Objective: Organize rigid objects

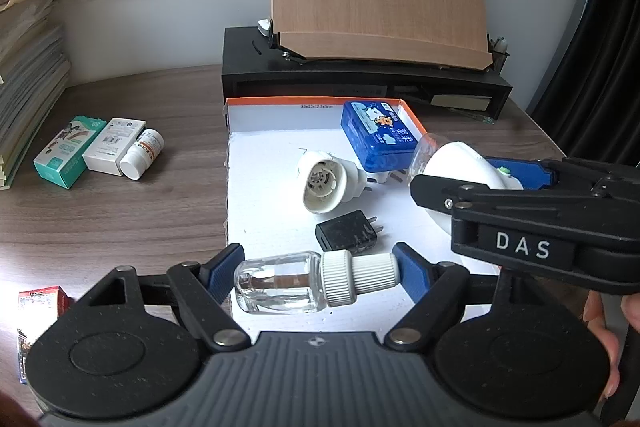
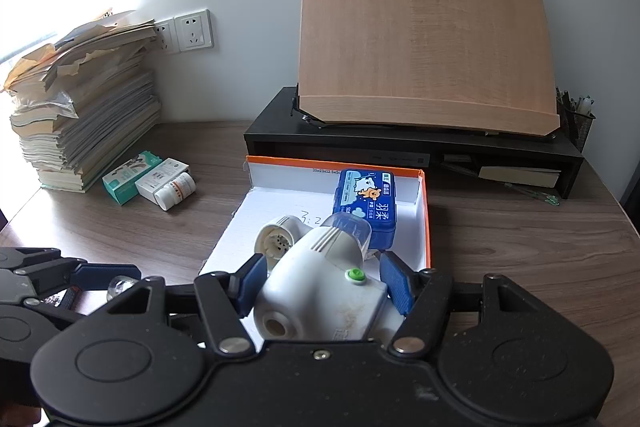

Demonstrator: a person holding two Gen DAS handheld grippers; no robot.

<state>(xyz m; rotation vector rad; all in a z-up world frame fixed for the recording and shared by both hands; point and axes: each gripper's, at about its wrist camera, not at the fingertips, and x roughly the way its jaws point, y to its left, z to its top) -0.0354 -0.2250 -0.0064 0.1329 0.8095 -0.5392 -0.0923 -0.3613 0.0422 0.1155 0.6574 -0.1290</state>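
My left gripper (image 1: 320,269) is shut on a clear glass bottle with a white ribbed cap (image 1: 280,285), held lengthwise over the near edge of the white tray with an orange rim (image 1: 256,163). My right gripper (image 2: 320,283) is shut on a white plug-in device with a green button (image 2: 320,291), held over the tray (image 2: 426,227); it also shows in the left wrist view (image 1: 460,163). In the tray lie a second white plug-in device (image 1: 324,183), a black charger (image 1: 348,233) and a blue box (image 1: 380,135).
On the wooden desk left of the tray lie a teal box (image 1: 68,151), a white box (image 1: 114,147) and a white pill bottle (image 1: 142,155). A paper stack (image 2: 84,115) stands at far left. A black stand with a wooden board (image 1: 360,75) sits behind the tray. A red box (image 1: 42,301) lies near left.
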